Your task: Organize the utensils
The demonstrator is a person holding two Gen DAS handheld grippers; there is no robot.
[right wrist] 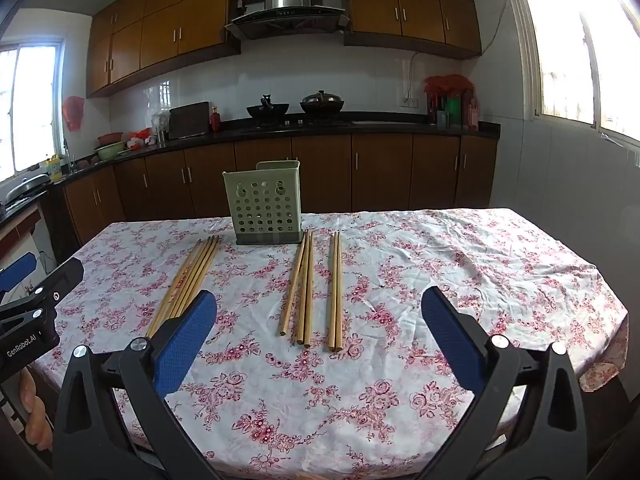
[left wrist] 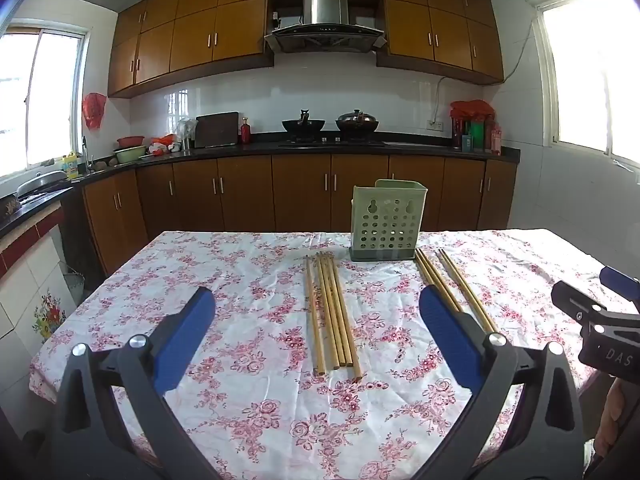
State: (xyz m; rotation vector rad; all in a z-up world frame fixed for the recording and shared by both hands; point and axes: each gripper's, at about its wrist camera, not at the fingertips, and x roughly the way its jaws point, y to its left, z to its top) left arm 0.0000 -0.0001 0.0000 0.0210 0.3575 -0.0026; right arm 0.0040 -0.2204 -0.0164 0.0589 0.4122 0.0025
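Observation:
A pale green perforated utensil holder (left wrist: 388, 220) (right wrist: 264, 208) stands upright at the far side of the floral tablecloth (left wrist: 248, 400) (right wrist: 440, 272). Several wooden chopsticks (left wrist: 330, 312) (right wrist: 188, 280) lie in a bundle left of it. More chopsticks (left wrist: 456, 288) lie to its right as a group (right wrist: 302, 288) and a pair (right wrist: 335, 292). My left gripper (left wrist: 316, 304) is open and empty above the left bundle. My right gripper (right wrist: 320, 312) is open and empty above the right chopsticks. The right gripper (left wrist: 600, 312) also shows in the left wrist view, and the left gripper (right wrist: 28, 304) in the right wrist view.
The table stands in a kitchen. Brown cabinets (left wrist: 300, 196) and a dark counter with woks (left wrist: 330, 124) run behind it. The table's far edge lies just behind the holder. Windows (right wrist: 580, 48) are at the left and right.

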